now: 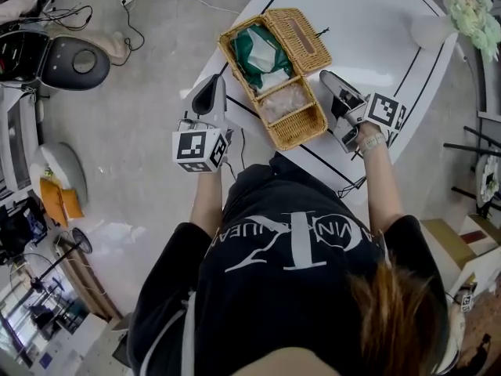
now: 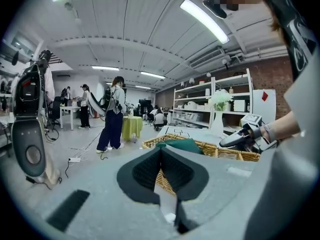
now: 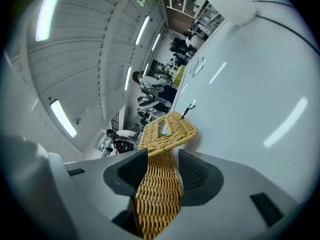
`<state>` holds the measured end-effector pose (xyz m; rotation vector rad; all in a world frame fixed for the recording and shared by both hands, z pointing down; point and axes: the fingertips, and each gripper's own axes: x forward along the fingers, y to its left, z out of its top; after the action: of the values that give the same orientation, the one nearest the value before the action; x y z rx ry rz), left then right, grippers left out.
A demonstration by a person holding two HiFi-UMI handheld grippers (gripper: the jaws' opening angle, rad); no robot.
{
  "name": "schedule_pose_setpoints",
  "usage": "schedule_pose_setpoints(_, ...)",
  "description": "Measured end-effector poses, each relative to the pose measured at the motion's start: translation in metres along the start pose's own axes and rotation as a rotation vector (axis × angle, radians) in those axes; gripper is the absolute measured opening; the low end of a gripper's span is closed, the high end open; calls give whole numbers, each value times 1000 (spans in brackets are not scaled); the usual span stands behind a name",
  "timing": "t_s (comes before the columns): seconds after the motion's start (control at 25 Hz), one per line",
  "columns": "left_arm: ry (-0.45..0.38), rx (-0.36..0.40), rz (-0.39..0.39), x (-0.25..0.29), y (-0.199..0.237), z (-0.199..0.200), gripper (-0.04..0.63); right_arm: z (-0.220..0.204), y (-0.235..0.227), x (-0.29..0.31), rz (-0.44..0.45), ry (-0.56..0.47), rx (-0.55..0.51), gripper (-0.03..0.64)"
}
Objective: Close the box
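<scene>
Toward the near left edge of the white table (image 1: 391, 45), the wicker box (image 1: 301, 135) is sitting with its lid (image 1: 297, 34) lying open behind it and bare tabletop spreading beyond. I am holding my right gripper (image 3: 162, 154) released, jaws astride the box's right wall; my left gripper (image 2: 161, 153) is hanging clenched, empty, at the table's left edge beside grey floor (image 1: 141, 171). Shirt (image 1: 290, 241) lettering is showing upside down, only partly legible.

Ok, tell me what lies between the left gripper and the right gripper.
The open wicker box, on the white table: the head view shows it between the left gripper and right gripper.
</scene>
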<state>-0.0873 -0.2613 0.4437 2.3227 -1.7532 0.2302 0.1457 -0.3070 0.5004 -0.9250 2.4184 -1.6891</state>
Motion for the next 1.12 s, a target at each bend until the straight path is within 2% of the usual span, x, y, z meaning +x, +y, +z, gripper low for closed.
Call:
schedule_pose_setpoints(0.08,4,1,-1,4,0,0,11,-3,-14,0,-45,17,73,185)
schedule_pose_setpoints(0.2,11,4,-1,7,1,0,11,-2,-11,9,27,7,168,202)
schedule_pose_setpoints(0.44,29,6,6,7,3,-2,11,3,-24,16,43,-9,259,202)
schedule_pose_setpoints(0.64,44,-4,13,4,5,-11,11,10,-25,22,94,-52,358,186)
schedule_pose_setpoints(0.84,60,-2,16,-6,7,-10,11,8,-28,21,51,-44,312,140)
schedule_pose_setpoints(1.0,80,-13,23,-15,8,-16,11,11,-31,26,64,-62,403,163)
schedule_pose_setpoints(1.12,87,-11,27,-20,12,-18,11,15,-32,25,75,-81,401,143)
